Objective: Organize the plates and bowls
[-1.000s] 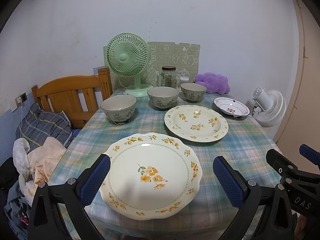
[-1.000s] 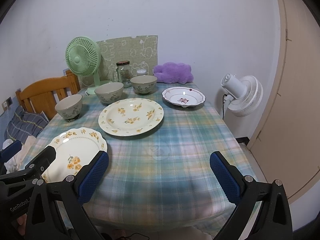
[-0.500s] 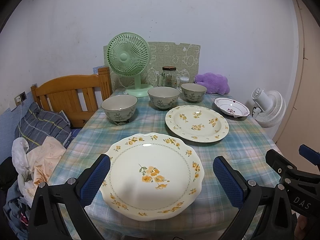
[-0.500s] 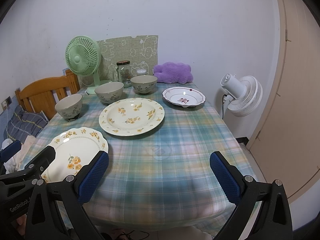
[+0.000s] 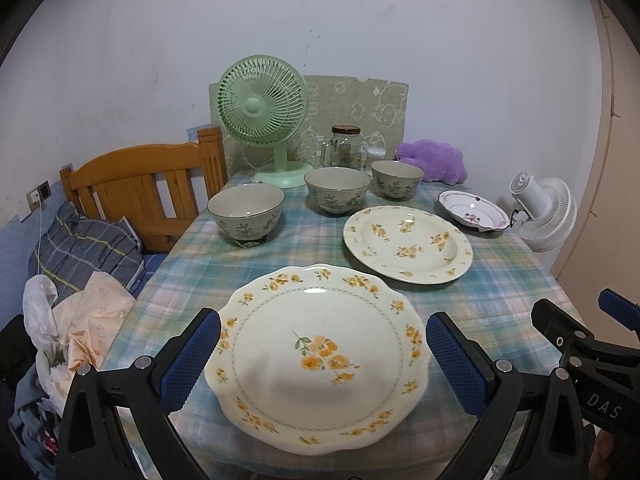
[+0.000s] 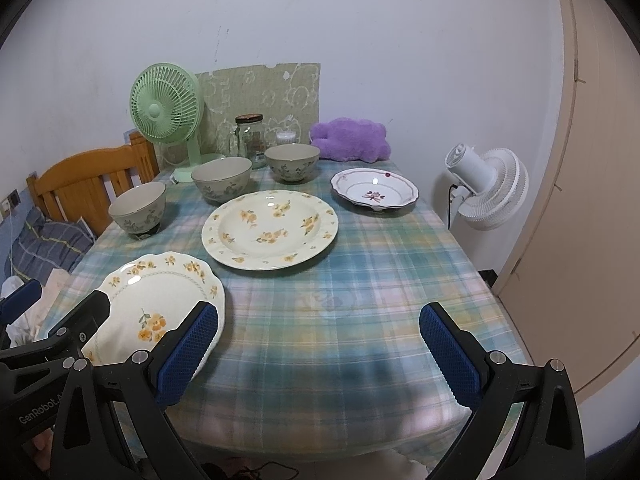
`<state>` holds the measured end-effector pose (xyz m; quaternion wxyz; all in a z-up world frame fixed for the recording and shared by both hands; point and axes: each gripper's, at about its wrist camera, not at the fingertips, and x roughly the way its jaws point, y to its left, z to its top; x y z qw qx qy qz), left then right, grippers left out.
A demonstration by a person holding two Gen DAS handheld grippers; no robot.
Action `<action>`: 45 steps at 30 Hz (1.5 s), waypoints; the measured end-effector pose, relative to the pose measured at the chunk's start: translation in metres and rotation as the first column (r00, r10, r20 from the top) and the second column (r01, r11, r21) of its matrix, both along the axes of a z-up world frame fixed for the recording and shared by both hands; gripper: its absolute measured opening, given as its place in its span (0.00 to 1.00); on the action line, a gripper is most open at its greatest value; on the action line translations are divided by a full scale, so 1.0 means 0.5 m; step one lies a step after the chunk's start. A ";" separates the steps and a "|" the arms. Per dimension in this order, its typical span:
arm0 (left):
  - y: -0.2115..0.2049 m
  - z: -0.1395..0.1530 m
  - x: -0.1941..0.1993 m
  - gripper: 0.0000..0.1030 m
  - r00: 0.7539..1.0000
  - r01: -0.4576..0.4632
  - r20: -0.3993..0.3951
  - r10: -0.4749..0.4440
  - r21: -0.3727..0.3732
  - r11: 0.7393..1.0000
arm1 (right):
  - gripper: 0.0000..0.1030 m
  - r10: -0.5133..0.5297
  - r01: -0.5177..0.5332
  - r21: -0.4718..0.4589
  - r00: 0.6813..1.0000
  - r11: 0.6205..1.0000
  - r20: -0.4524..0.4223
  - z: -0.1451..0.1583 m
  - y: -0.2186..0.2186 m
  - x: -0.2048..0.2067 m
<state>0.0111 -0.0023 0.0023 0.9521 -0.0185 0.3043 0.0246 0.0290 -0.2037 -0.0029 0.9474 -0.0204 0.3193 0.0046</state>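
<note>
**Both jaws wide, nothing picked up yet**

Jaws on our left gripper stand wide apart, straddling the scalloped plate at the near edge of the surface without touching it. Our right gripper is just as wide, over bare cloth with nothing between its fingers. The larger yellow-flowered plate lies mid-surface, the small red-trimmed dish beyond it, and three bowls line up toward the back.

We judge this the opening approach: nothing is stacked. Next, we likely need to lower onto the scalloped plate's rim, since a flat plate offers only an edge to pinch.
</note>
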 end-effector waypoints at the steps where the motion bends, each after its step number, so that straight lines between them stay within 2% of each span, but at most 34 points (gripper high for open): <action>1: 0.005 -0.002 0.005 1.00 1.000 -0.001 -0.004 0.001 0.000 1.000 | 0.99 0.000 0.000 0.000 1.000 1.000 -0.005 -0.001 0.006 0.005; 8: 0.053 -0.017 0.048 0.99 0.999 -0.007 -0.053 0.007 0.005 1.000 | 0.98 0.007 -0.007 0.000 0.999 1.000 -0.050 -0.016 0.056 0.047; 11: 0.072 -0.027 0.068 0.95 0.997 0.001 -0.079 -0.001 0.007 1.000 | 0.96 0.014 -0.014 0.000 0.997 1.000 -0.073 -0.025 0.082 0.067; 18: 0.124 -0.068 0.118 0.93 0.985 0.000 -0.170 0.001 0.005 1.000 | 0.93 0.029 -0.028 0.007 0.987 1.000 -0.157 -0.066 0.147 0.122; 26: 0.161 -0.139 0.170 0.82 0.955 0.023 -0.294 -0.022 -0.001 1.000 | 0.89 0.036 -0.037 0.001 0.964 0.999 -0.262 -0.130 0.205 0.169; 31: 0.163 -0.180 0.191 0.76 0.929 0.055 -0.367 -0.054 -0.006 0.998 | 0.83 0.030 -0.034 -0.007 0.940 0.999 -0.341 -0.173 0.228 0.192; 35: 0.167 -0.194 0.207 0.70 0.919 0.085 -0.384 -0.088 -0.025 0.996 | 0.80 0.015 -0.018 -0.005 0.923 1.000 -0.384 -0.198 0.239 0.209; 37: 0.164 -0.196 0.213 0.69 0.918 0.104 -0.381 -0.109 -0.033 0.994 | 0.72 0.011 -0.010 0.004 0.913 1.000 -0.409 -0.211 0.243 0.219; 45: 0.160 -0.193 0.235 0.66 0.909 0.139 -0.391 -0.142 -0.038 0.990 | 0.72 -0.019 0.026 0.011 0.908 1.000 -0.419 -0.217 0.246 0.239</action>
